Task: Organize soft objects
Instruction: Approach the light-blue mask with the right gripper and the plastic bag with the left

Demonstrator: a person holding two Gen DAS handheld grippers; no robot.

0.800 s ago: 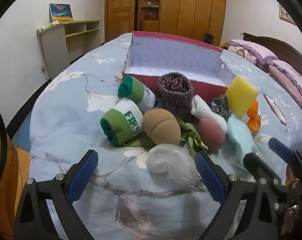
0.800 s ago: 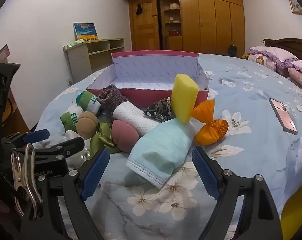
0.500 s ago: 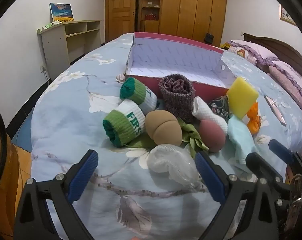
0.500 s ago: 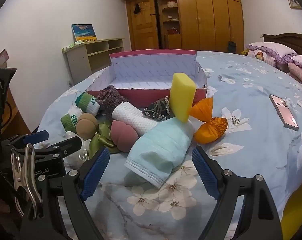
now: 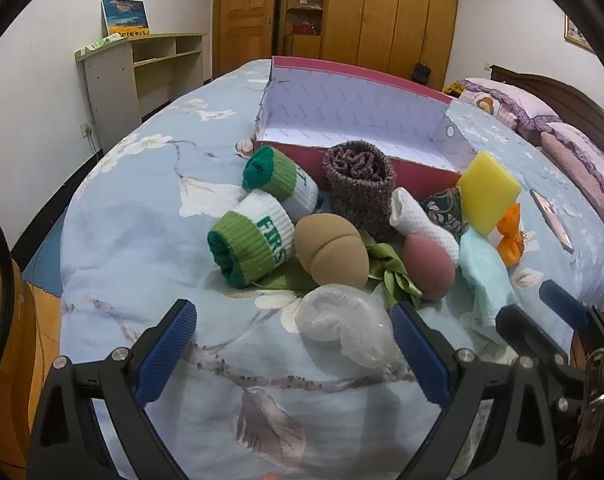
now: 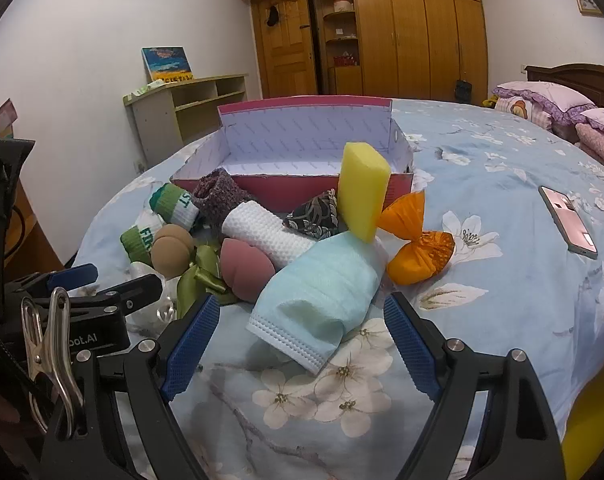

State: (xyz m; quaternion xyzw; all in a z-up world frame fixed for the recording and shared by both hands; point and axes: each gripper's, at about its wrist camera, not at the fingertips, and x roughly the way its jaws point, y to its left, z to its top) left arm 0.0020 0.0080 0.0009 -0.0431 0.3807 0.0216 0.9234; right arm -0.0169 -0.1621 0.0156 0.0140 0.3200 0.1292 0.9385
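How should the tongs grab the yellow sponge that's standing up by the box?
Probably pinch the yellow sponge near its top, across its two wide flat faces, coming from above. It stands upright, leaning on the red box, and its lower end is crowded by the blue face mask and orange pouch.

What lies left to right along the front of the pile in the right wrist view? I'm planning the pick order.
Tan beauty sponge → green satin ribbon → pink beauty sponge → light blue face mask → orange cloth pouch → pink phone, lying apart on the bedspread.
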